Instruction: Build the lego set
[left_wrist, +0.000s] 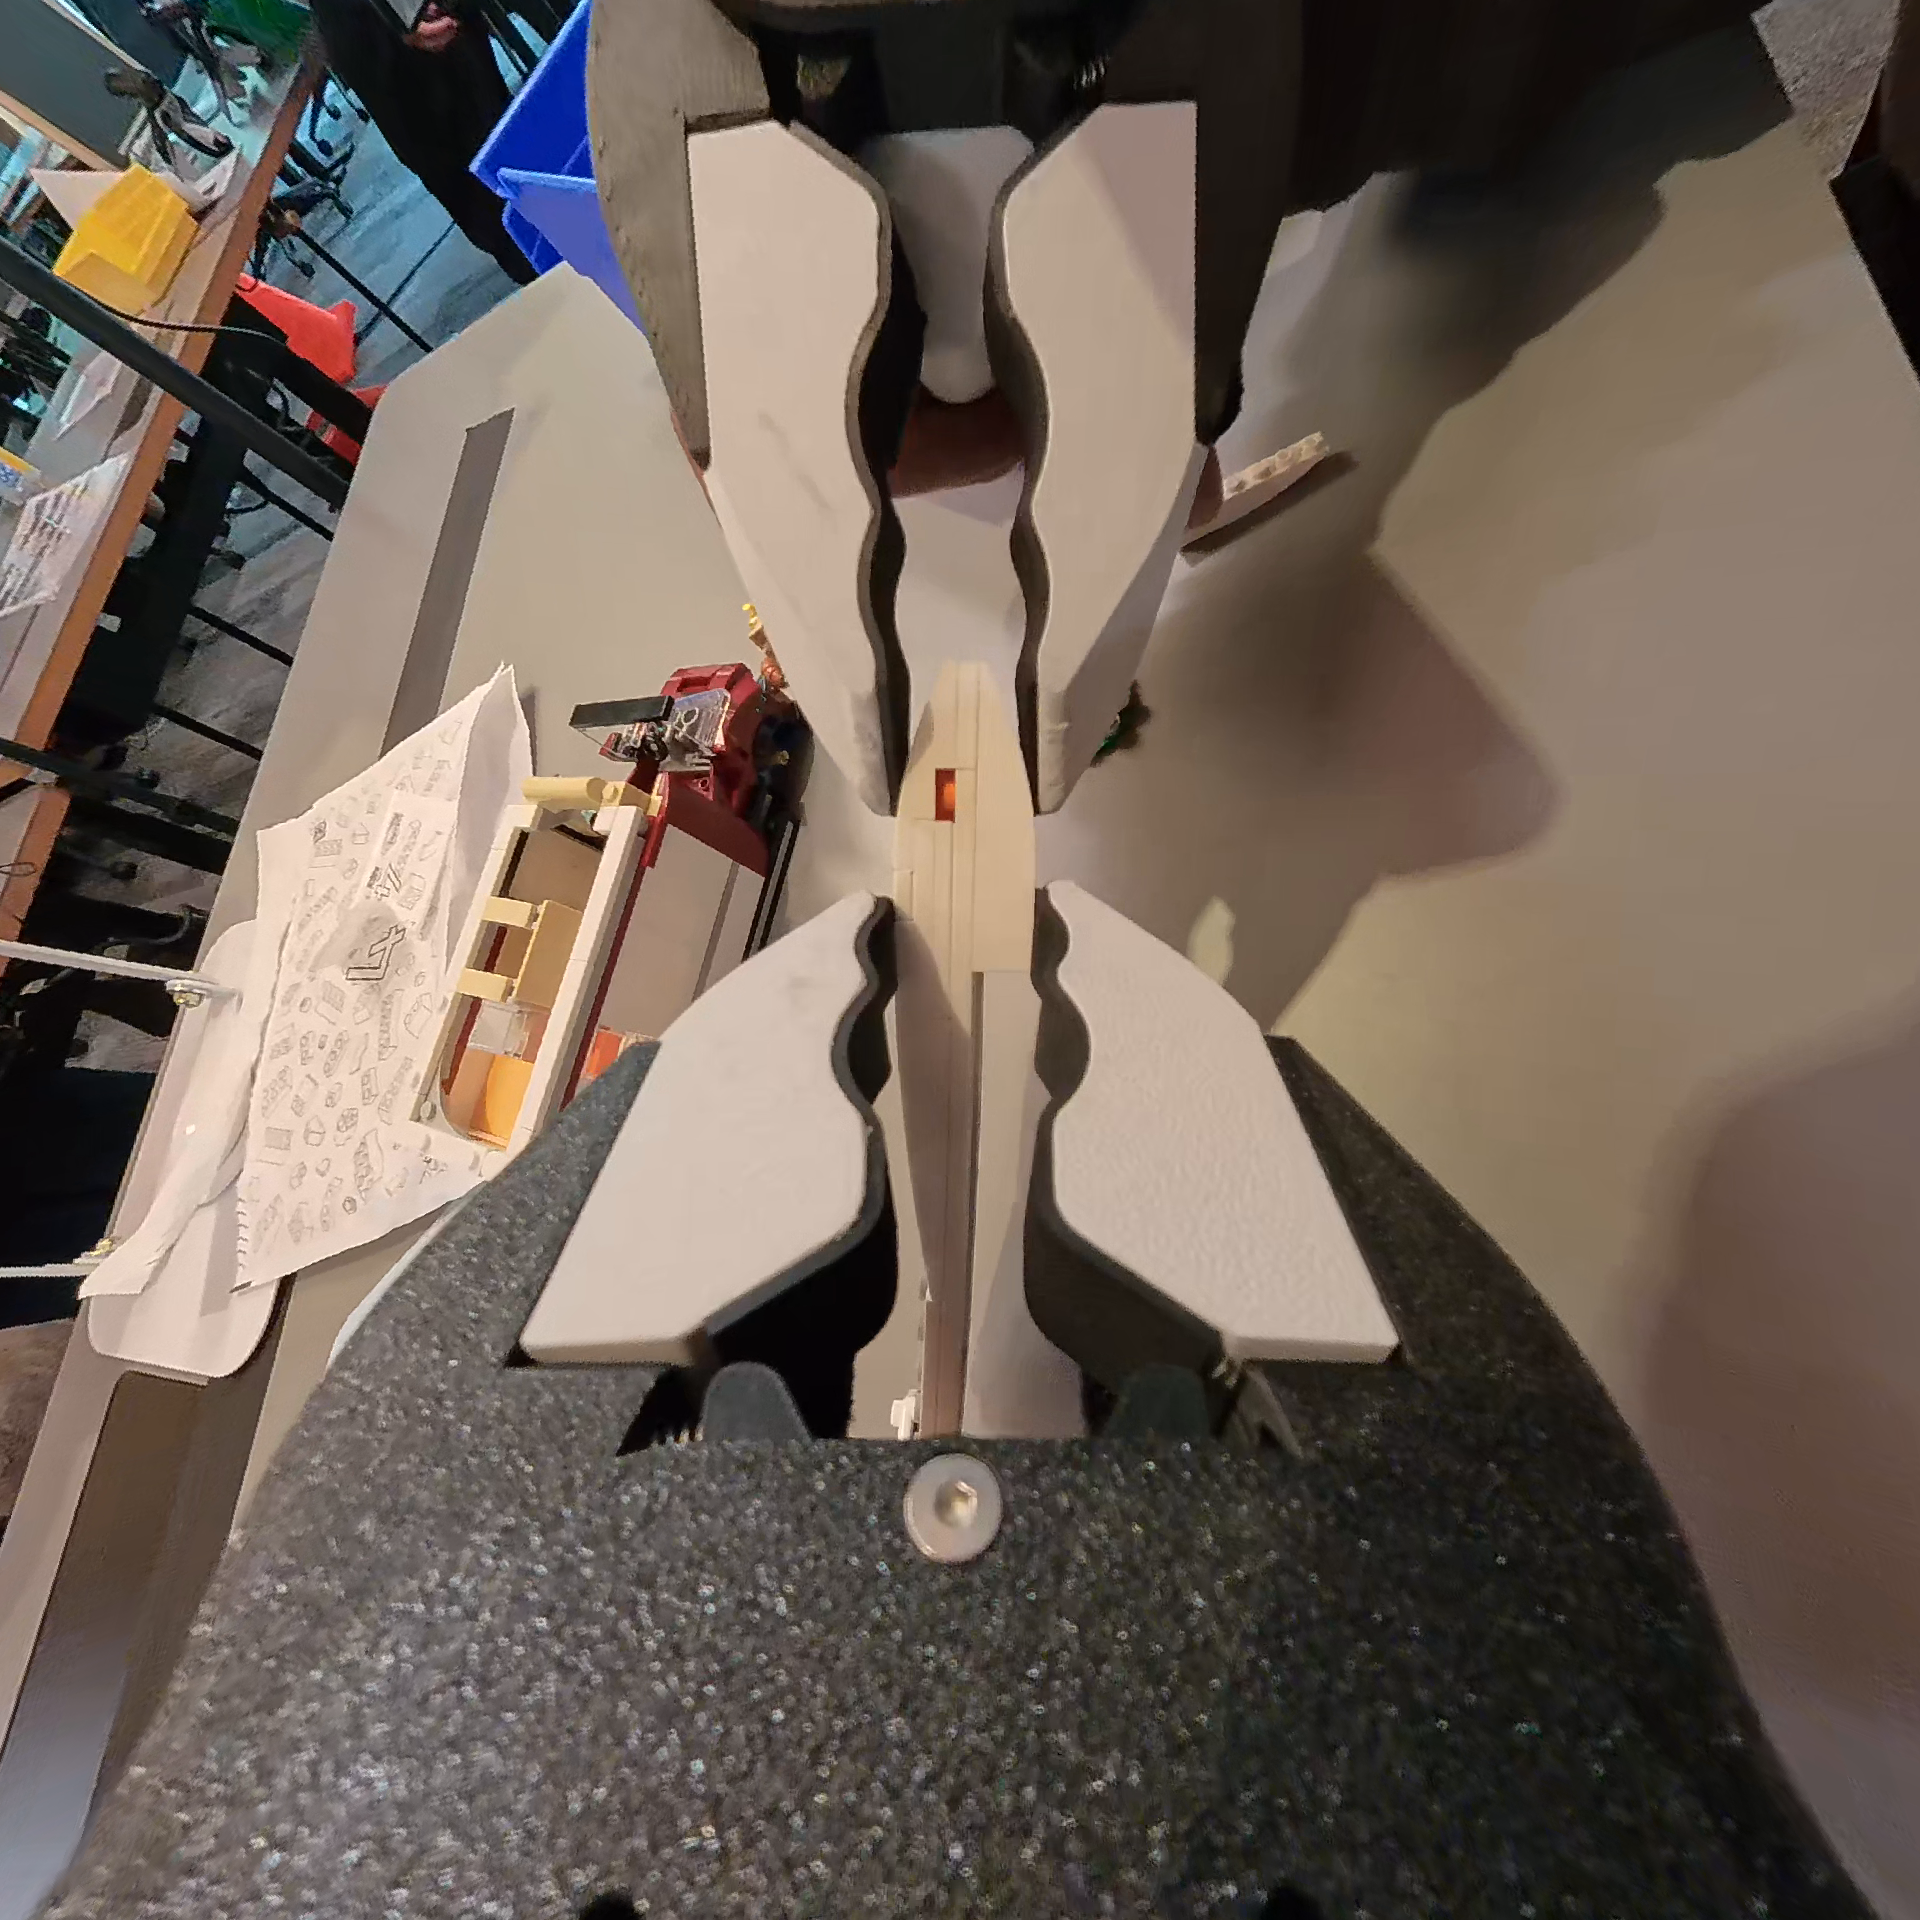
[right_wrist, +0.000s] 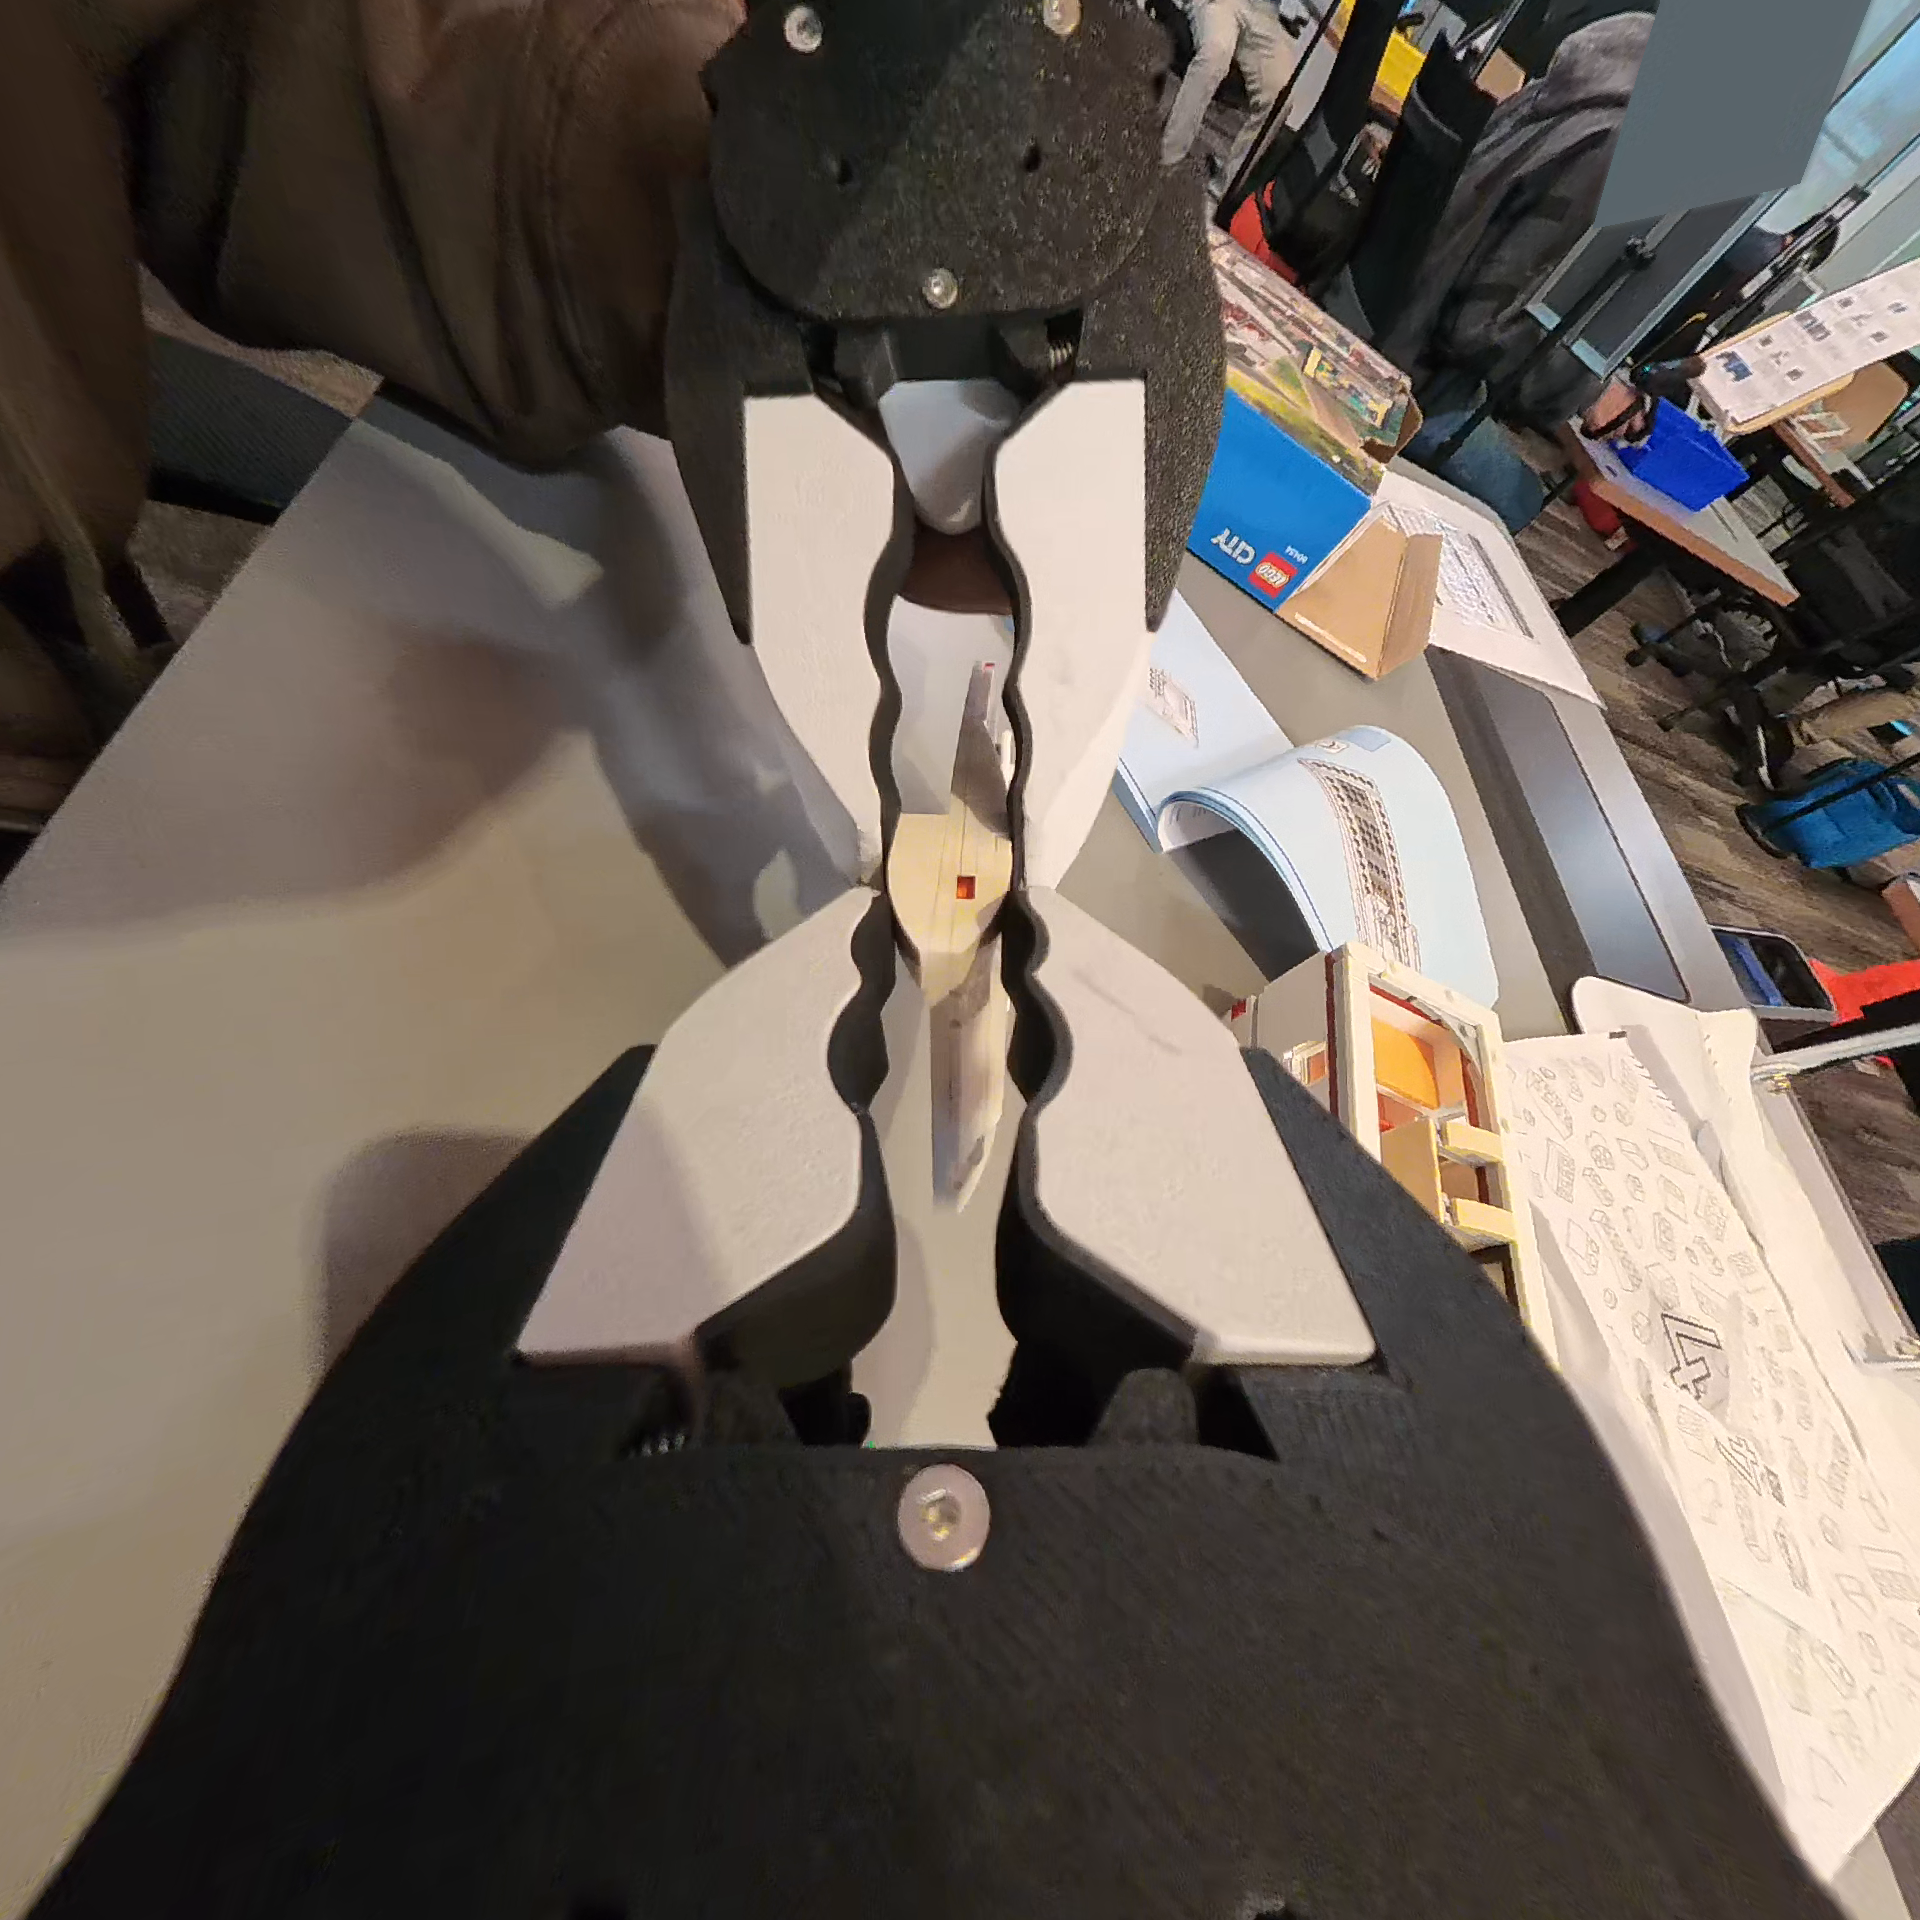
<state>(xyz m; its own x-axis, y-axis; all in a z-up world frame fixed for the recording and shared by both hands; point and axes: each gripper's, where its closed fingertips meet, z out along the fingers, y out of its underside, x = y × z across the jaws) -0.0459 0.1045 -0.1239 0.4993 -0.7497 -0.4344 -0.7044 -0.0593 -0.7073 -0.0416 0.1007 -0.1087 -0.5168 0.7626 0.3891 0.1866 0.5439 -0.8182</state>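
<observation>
Your left gripper (left_wrist: 961, 914) is clamped on the near end of the cream brick panel (left_wrist: 961, 831), held above the table (left_wrist: 1558, 727). Your right gripper (right_wrist: 951, 914) pinches the far end; keep both squeezes level so the panel doesn't flex apart.

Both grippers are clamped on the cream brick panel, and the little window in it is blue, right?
Not quite. Both the left gripper and the right gripper do grip the cream brick panel, but its little window is orange-red, not blue. Both wrist views show it.
</observation>
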